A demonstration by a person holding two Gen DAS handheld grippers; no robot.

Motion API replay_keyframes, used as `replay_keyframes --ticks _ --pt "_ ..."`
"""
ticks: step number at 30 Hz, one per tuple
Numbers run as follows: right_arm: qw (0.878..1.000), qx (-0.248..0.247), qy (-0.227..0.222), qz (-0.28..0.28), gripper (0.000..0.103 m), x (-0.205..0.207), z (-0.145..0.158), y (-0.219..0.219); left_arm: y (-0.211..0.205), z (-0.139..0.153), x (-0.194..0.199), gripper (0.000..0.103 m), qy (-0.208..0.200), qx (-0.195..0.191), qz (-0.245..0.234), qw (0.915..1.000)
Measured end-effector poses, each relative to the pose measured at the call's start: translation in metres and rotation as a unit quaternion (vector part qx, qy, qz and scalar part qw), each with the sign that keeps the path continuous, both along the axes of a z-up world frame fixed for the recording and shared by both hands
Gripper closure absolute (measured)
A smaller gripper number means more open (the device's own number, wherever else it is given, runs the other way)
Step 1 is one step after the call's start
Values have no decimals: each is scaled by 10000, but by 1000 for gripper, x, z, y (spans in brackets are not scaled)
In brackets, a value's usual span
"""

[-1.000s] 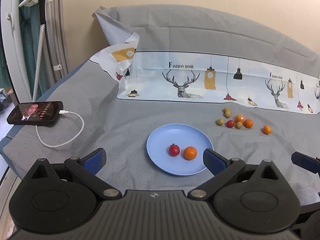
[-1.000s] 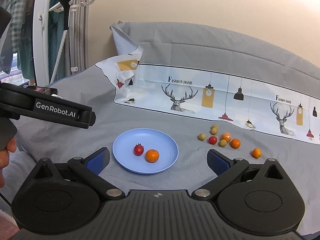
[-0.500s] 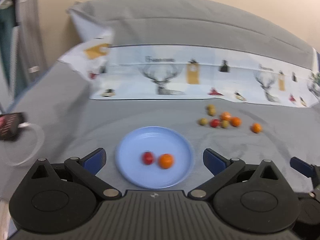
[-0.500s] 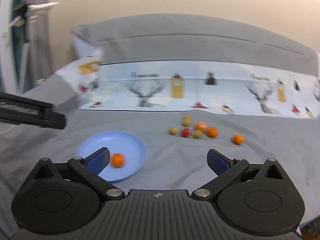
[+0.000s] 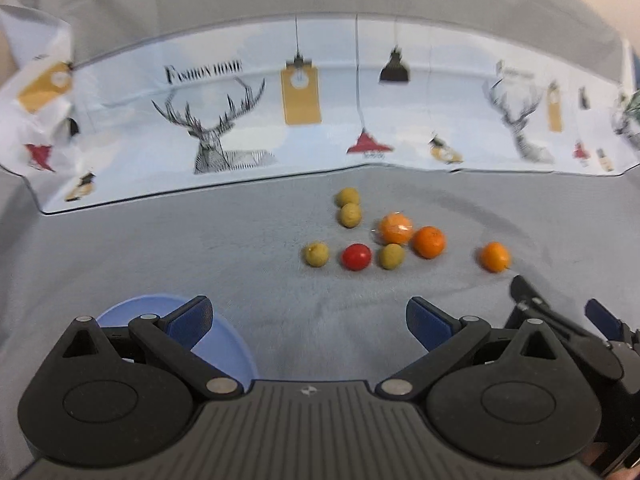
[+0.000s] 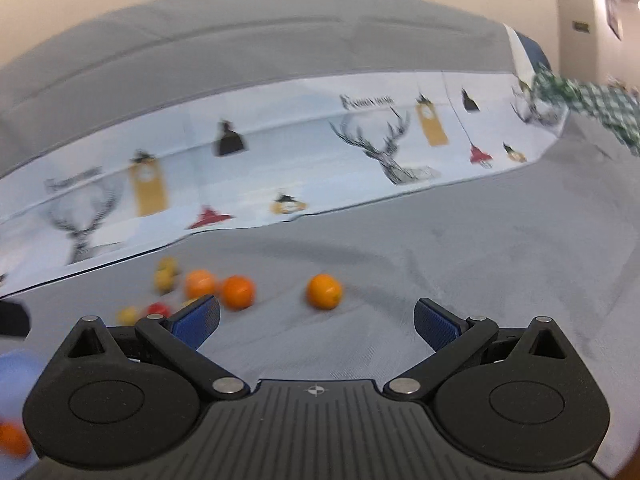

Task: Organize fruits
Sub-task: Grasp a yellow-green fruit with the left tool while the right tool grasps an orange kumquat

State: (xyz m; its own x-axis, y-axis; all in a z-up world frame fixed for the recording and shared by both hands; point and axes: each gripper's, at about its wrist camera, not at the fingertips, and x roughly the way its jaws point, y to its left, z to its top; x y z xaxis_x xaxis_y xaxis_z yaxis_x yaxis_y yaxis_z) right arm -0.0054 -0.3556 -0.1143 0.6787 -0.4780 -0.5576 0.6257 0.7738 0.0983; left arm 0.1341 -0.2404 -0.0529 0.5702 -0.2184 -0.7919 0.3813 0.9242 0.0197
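Lone orange (image 6: 324, 291): straight ahead of right gripper (image 6: 316, 320), fingers spread, empty. Left gripper (image 5: 308, 316), likewise spread, faces the fruit cluster (image 5: 356, 256); blue plate (image 5: 224, 352) near-left.

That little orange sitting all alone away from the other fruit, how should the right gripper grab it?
Probably across its round middle. The lone orange sits apart from the cluster with bare grey cloth around it, so the open right gripper can likely come straight forward and down from the near side, one finger passing each side, then close gently.
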Motion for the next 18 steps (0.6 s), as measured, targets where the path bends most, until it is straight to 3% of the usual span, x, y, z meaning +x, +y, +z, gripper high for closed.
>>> replay_keyframes --ticks 7,14,18 --pt "9978 312 449 -384 1 56 -64 -52 -25 -52 84 0 613 217 460 9968" --pt "9967 364 626 -379 1 89 -83 -66 -31 -90 134 0 967 283 911 9907" --pt "9956 475 725 -347 0 101 -92 -73 -33 -116 143 0 1058 669 987 9872"
